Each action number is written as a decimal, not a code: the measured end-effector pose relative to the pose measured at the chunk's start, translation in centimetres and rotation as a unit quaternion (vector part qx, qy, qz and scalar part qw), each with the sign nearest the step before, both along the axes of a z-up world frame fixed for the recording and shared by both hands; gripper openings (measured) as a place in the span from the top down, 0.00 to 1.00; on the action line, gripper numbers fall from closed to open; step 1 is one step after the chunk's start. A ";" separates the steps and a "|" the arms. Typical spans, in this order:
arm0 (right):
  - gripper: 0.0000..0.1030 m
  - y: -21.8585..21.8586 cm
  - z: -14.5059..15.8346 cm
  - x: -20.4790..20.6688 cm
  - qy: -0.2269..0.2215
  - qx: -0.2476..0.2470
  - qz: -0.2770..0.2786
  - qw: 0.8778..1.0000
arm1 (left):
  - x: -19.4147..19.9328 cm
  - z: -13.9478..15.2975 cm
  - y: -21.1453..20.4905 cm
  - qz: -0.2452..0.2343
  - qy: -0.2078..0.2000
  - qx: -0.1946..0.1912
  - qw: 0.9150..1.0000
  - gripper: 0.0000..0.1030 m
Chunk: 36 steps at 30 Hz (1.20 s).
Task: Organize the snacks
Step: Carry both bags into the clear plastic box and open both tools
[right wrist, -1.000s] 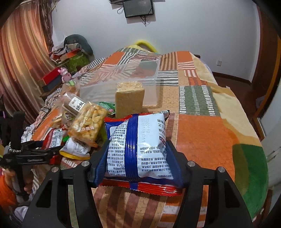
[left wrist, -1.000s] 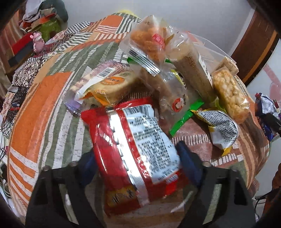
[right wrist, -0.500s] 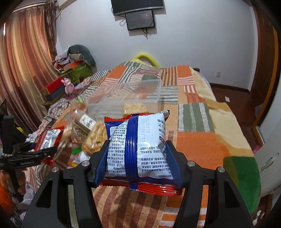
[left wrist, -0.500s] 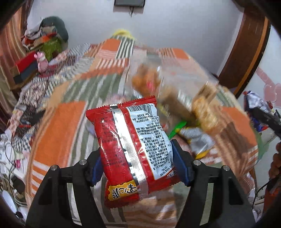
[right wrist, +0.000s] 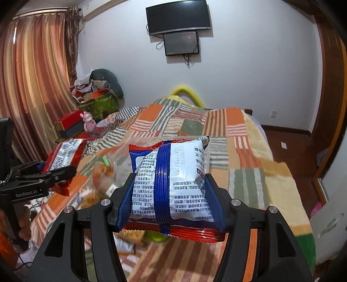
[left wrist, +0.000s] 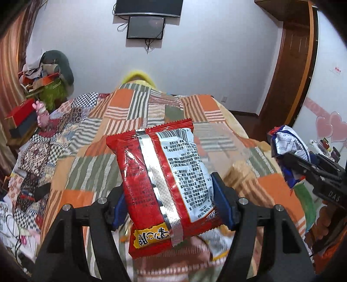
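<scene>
Left gripper [left wrist: 170, 206] is clamped on the red pack [left wrist: 162, 173], blue pads pinching it at both sides, the pack lifted clear above the bed [left wrist: 71, 164]. Right gripper [right wrist: 168, 200] is clamped too, its pads squeezing the blue pack [right wrist: 171, 184], which sits level between them, also off the bed. In the left view the right gripper and its pack show at the bed's right edge; in the right view the left gripper [right wrist: 58, 173] with the red pack shows at the bed's left edge, so the two are well apart.

Below and between them, on the near end of the bed, lies the snack pile [right wrist: 102, 173], blurred, wrappers hard to tell apart. A clear box [left wrist: 219, 149] sits on the bed just beyond the red pack, part hidden by it, something tan inside.

Out past the bed's left side: a red box [right wrist: 69, 121], a pink toy [right wrist: 89, 123], a heap of clutter [right wrist: 97, 95] and curtains [right wrist: 36, 86]. On the wall beyond the bed's far end hangs a TV [right wrist: 179, 17] with a smaller screen [right wrist: 181, 43] under it. A wooden door [left wrist: 290, 65] stands off the bed's right side
</scene>
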State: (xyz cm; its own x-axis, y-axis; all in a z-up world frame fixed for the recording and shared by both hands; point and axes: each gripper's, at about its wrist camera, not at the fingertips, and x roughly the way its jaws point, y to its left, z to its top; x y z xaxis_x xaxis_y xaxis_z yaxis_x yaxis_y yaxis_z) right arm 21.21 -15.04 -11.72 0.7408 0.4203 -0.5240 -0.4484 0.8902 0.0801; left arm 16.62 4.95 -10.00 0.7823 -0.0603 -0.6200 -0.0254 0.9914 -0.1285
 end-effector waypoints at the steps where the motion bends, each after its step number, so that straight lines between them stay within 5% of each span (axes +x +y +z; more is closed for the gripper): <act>1: 0.45 0.3 0.1 0.4 -0.003 0.000 0.001 1.000 | 0.6 0.1 -0.1 -0.003 -0.002 -0.001 1.000 0.34; 23: 0.44 3.7 -1.7 8.8 0.005 -0.013 -0.013 1.000 | 14.1 -2.3 0.2 -0.018 0.039 0.004 0.999 0.34; 36: 0.44 4.7 -4.1 11.8 0.059 -0.033 -0.006 0.998 | 17.5 -4.4 0.1 -0.017 0.078 0.007 0.997 0.32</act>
State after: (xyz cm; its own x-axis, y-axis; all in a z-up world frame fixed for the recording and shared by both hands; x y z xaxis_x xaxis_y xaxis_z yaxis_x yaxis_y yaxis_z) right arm 32.98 -10.34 -15.81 0.6772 0.3725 -0.6346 -0.4279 0.9009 0.0722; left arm 34.08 5.07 -14.44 0.6744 -0.0758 -0.7344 -0.0102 0.9937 -0.1119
